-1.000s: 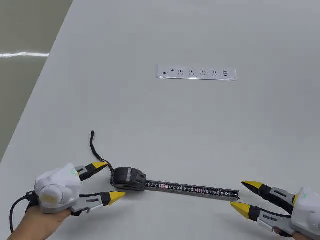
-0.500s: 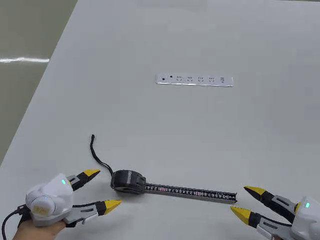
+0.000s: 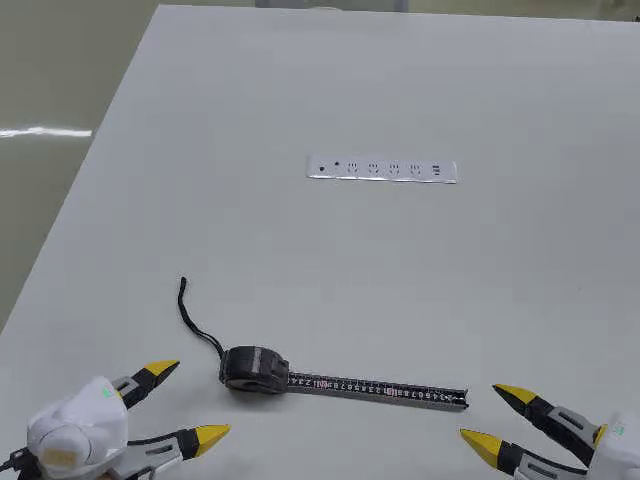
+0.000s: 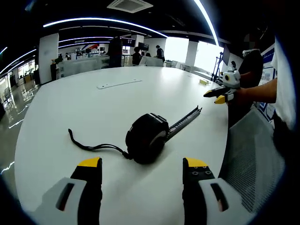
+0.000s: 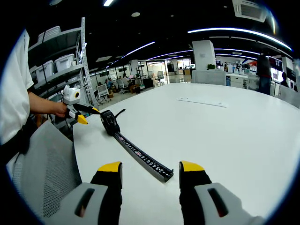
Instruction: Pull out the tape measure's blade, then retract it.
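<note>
The white bench [image 3: 480,280] carries the tape measure [image 3: 256,369] near the person, its blade [image 3: 380,391] lying pulled out flat toward the right. The left tongs [image 3: 189,400] stand open and empty just left of the case. The right tongs [image 3: 494,416] gape empty beside the blade's tip.

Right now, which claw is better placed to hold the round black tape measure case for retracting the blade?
Probably the left claw: the round black tape measure case lies ahead of its open jaws. The right claw, also open, faces the tip of the black blade.
</note>
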{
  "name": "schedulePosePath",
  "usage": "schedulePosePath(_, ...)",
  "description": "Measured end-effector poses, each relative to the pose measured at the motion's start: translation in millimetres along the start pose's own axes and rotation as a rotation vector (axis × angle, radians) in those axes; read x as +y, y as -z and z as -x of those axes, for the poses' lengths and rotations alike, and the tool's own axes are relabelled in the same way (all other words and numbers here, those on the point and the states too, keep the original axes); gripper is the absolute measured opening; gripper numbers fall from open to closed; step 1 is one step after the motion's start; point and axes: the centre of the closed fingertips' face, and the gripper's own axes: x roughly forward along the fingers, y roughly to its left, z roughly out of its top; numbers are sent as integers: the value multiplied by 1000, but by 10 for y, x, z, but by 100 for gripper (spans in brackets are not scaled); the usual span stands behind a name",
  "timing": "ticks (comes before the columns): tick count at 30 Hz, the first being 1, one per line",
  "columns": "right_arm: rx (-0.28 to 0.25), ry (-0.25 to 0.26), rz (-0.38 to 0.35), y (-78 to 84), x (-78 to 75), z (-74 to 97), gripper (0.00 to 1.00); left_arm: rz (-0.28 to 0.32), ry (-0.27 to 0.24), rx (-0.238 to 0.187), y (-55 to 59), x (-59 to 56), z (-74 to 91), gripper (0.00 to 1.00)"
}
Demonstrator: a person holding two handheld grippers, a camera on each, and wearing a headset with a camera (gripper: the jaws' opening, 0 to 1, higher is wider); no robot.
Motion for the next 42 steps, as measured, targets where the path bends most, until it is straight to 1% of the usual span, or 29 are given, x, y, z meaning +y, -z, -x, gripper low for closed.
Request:
schedulePosePath(6,5,15,-5,3,60,66,52,12,-9,-5,16,-6,89,70)
schedulePosePath(10,9,27,-12,44,64,111,55,9,-21,-7,36,11,145,69)
schedulePosePath(14,17,28,-11,67,104,151,56,10,-26,-17,13,2,185,69)
schedulePosePath(19,19,37,-16,71,159,210,59,8,-31,-18,22,-7,227,69)
schedulePosePath(21,12,39,-22,62,175,230,61,11,-31,-18,35,-21,247,69)
schedulePosePath(23,17,43,-18,74,190,241,61,14,-31,-19,52,-39,274,69)
schedulePosePath(29,14,37,-22,85,262,269,63,16,-26,-23,97,-109,337,70)
schedulePosePath(32,13,37,-28,94,285,280,63,17,-34,-24,121,-109,374,70)
schedulePosePath(35,5,47,-36,100,285,305,64,23,-41,-24,143,-118,405,70)
schedulePosePath(38,0,55,-33,109,294,336,63,28,-46,-19,195,-125,424,71)
schedulePosePath(40,-7,63,-40,106,300,354,63,35,-50,-25,204,-134,442,71)
schedulePosePath(42,-9,64,-44,116,307,370,64,35,-53,-22,214,-143,456,71)
